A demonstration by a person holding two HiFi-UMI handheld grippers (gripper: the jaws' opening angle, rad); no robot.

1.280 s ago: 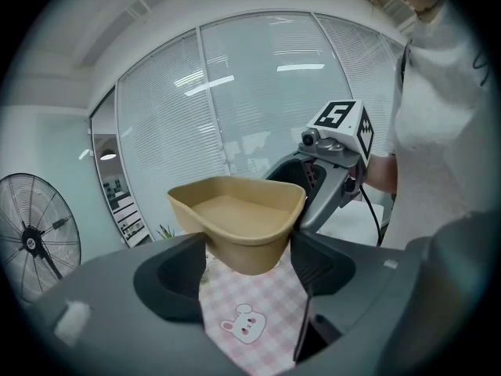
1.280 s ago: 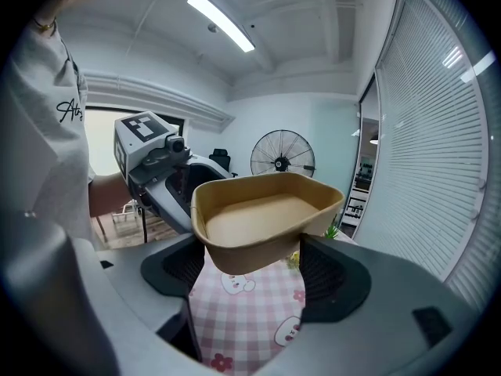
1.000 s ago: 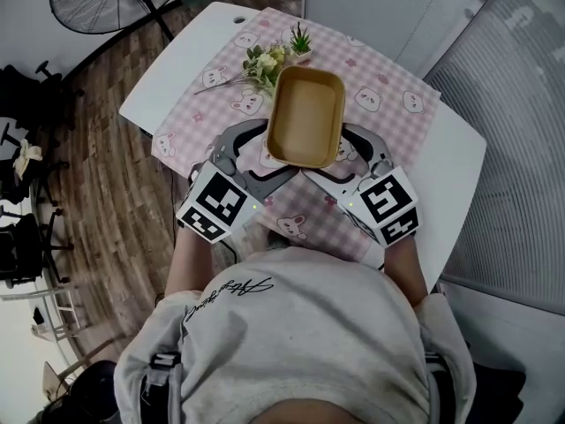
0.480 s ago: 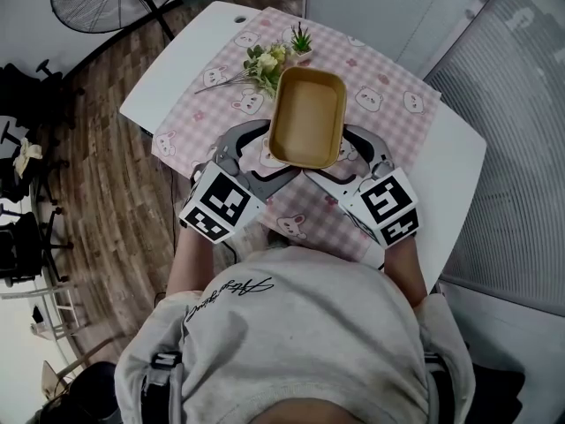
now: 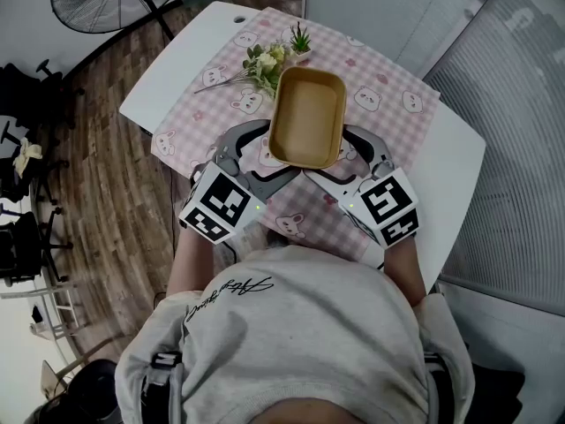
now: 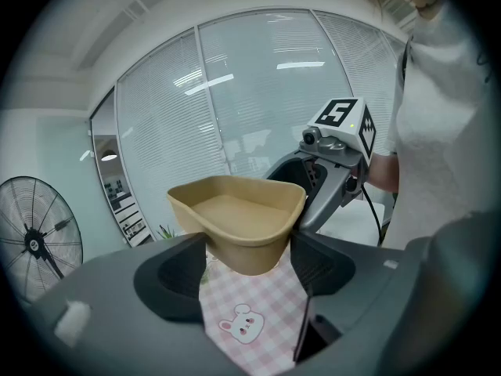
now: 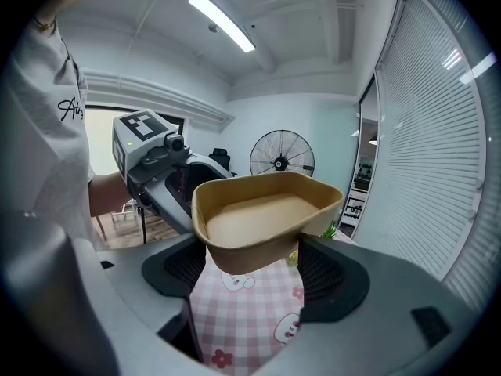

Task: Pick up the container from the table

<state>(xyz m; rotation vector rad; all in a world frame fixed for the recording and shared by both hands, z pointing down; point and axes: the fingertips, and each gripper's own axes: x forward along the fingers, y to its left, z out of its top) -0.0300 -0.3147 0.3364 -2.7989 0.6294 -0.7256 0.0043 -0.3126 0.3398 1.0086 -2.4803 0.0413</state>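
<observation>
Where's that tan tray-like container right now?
In the head view the tan container is at centre, held above the pink checked tablecloth between the left gripper and right gripper, right by the flowers.

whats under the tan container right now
The pink checked cloth with bear prints, seen below its base in both gripper views; the container is held clear of it. In the head view the patch beneath is covered.

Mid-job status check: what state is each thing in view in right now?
container: empty, upright, held above the tablecloth
left tongs: closed on the container's side
right tongs: closed on the container's side
potted plant: upright on tablecloth
flowers: lying on tablecloth
</observation>
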